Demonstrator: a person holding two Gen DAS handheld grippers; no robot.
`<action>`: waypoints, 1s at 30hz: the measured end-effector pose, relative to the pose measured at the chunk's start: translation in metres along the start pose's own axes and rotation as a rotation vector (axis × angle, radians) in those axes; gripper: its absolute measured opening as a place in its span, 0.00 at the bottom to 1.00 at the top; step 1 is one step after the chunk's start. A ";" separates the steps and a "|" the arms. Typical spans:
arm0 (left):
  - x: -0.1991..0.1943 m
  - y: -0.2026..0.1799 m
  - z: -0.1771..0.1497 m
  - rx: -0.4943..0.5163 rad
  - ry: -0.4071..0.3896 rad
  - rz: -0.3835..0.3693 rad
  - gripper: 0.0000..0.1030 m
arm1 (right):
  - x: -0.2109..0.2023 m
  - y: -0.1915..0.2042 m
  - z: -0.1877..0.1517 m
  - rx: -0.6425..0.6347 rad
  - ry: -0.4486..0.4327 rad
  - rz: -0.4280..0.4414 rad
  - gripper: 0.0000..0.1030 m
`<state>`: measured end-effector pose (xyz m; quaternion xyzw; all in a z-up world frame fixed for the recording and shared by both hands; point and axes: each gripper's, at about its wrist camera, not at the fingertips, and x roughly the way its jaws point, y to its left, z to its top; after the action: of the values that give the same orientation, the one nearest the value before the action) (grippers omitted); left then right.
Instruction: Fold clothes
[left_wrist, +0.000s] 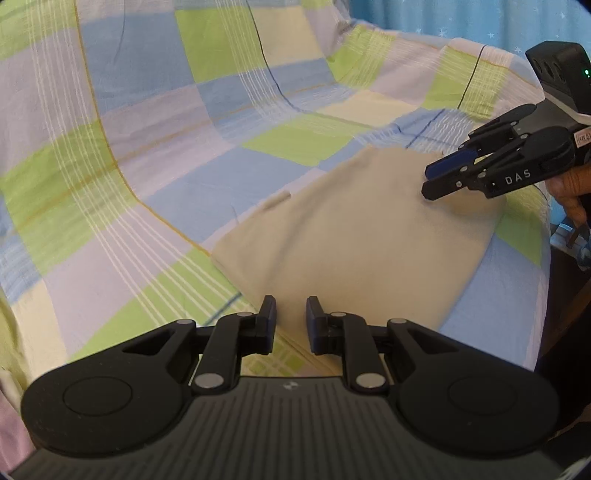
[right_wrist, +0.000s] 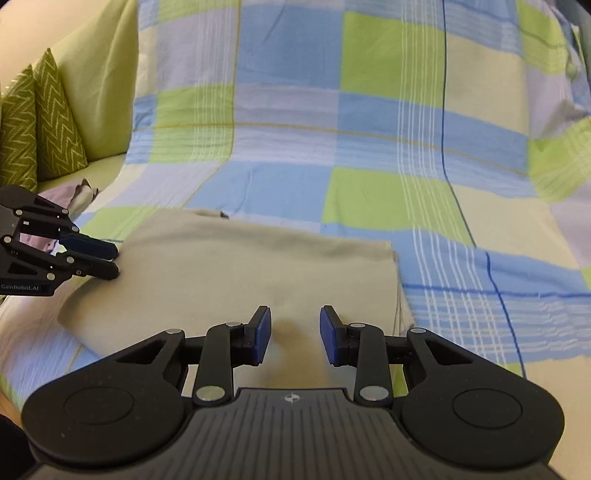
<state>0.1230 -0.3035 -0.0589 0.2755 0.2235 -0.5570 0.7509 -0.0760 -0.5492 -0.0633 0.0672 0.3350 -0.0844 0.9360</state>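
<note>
Lying folded on the checked sheet (right_wrist: 369, 122), the beige cloth (right_wrist: 258, 266) looks soft, light, floppy; best pinched at an edge; left gripper (left_wrist: 291, 319) and right gripper (right_wrist: 295, 332) both released, over the cloth.

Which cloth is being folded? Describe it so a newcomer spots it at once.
Start from the big blue, green and lilac checked sheet draped over the sofa. On its seat, between the left gripper and the right gripper, lies the beige garment. It is the only plain, unpatterned cloth there, folded flat into a rough rectangle.
</note>
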 end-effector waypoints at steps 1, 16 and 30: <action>-0.003 0.002 0.003 -0.005 -0.021 -0.007 0.15 | 0.000 0.001 0.002 -0.007 -0.012 0.007 0.35; 0.065 0.033 0.031 0.139 0.017 -0.050 0.31 | 0.050 -0.040 0.037 -0.031 -0.025 -0.016 0.60; 0.064 0.019 0.023 0.192 -0.017 -0.020 0.05 | 0.058 -0.074 0.033 0.129 -0.049 0.011 0.01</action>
<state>0.1603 -0.3603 -0.0794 0.3391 0.1655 -0.5857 0.7173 -0.0263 -0.6337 -0.0798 0.1269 0.3056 -0.1022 0.9381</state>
